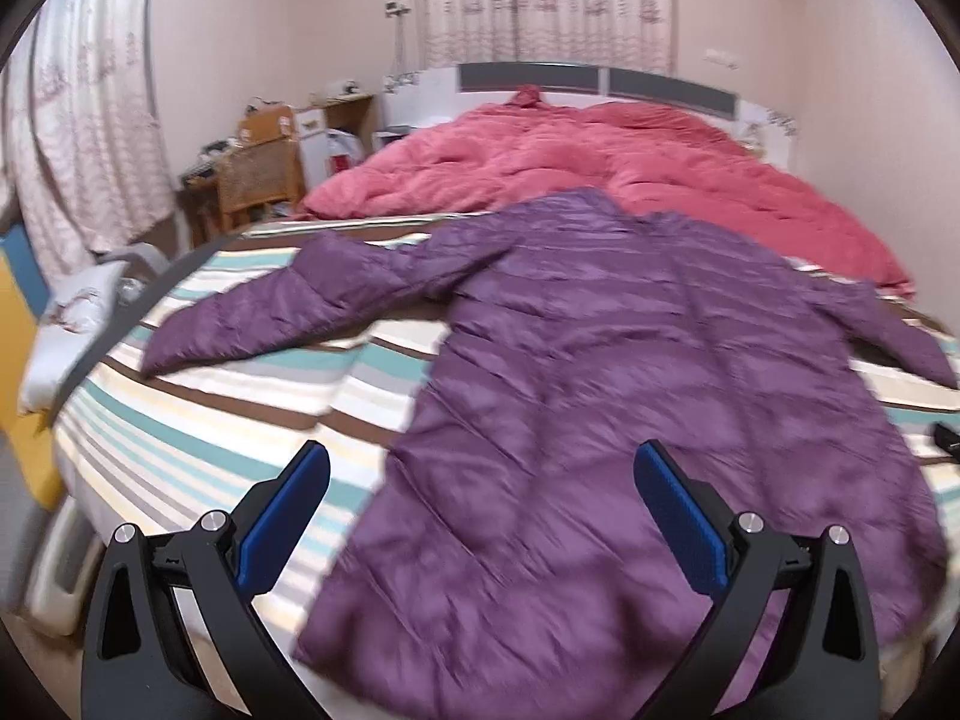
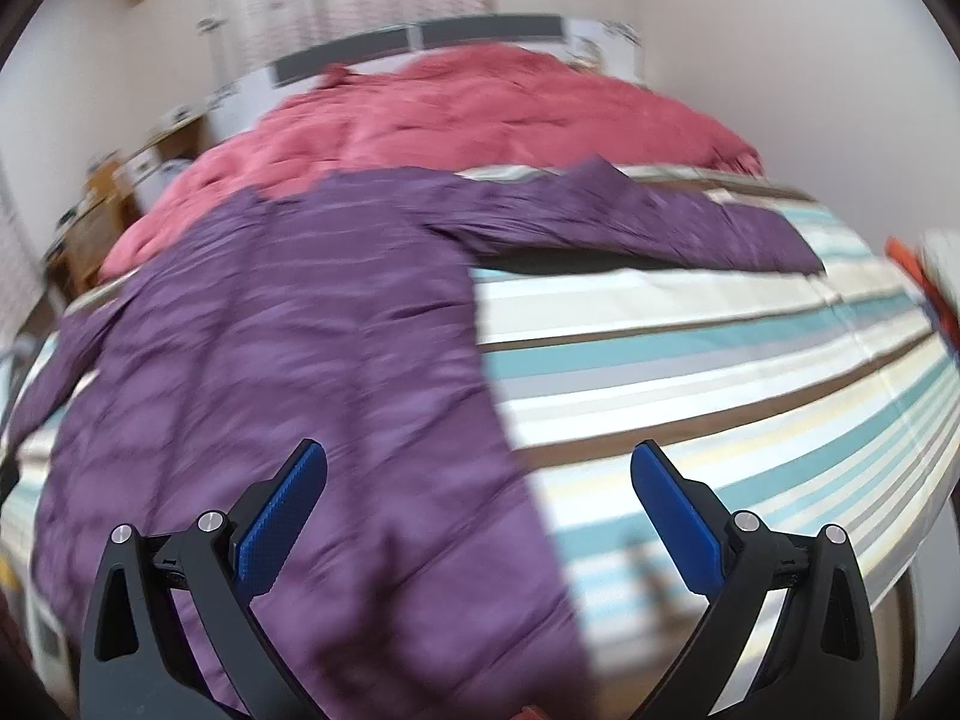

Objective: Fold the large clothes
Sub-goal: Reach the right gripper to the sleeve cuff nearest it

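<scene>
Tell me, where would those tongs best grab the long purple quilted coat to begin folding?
Probably at the cuffs. The long purple quilted coat lies flat on the striped bedsheet, sleeves spread outward. The open left tongs could take the left sleeve's free end from its outer side, the open right tongs the right sleeve likewise.

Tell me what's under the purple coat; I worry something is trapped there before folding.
The purple coat lies flat on the striped sheet, its collar end by the pink quilt. No bulge shows, but whatever the coat covers is hidden.
</scene>
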The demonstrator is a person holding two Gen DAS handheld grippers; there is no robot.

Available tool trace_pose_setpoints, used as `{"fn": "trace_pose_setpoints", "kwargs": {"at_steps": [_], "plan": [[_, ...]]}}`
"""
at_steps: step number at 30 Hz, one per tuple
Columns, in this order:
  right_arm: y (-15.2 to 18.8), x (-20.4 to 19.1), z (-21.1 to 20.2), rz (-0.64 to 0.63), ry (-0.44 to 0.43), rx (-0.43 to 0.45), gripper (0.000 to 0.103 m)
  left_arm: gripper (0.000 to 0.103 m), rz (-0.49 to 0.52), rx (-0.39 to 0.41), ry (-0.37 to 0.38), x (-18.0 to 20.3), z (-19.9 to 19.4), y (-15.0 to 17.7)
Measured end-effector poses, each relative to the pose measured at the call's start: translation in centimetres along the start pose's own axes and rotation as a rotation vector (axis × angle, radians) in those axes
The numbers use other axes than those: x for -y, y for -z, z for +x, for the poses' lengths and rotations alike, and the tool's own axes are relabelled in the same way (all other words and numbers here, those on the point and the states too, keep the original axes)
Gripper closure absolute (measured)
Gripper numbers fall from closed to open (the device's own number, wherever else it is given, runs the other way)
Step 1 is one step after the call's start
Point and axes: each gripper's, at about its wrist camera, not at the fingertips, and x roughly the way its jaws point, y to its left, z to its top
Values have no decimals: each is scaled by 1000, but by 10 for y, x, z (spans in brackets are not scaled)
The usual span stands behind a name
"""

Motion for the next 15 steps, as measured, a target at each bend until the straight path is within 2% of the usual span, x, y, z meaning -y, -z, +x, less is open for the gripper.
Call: {"fn": "trace_pose_setpoints", "kwargs": {"at_steps": [3, 5, 6, 7, 10, 15], "plan": [[-21, 37, 32, 115, 25, -41, 3, 2, 12, 0, -29, 0, 20, -10], [-34, 62, 49, 202, 30, -38, 3, 2, 17, -12, -20, 0, 33, -16], [-42, 76, 57, 253, 30, -35, 3, 2, 19, -18, -40, 1, 40, -19], [-48, 88, 64, 289, 37, -32, 6, 2, 16, -21, -51, 0, 46, -21], [-65, 120, 83, 402, 47, -28, 24, 2, 9, -32, -61, 1, 62, -26], [-88, 167, 120, 553, 86, -57, 41, 2, 37, -46, -108, 6, 88, -27]]}}
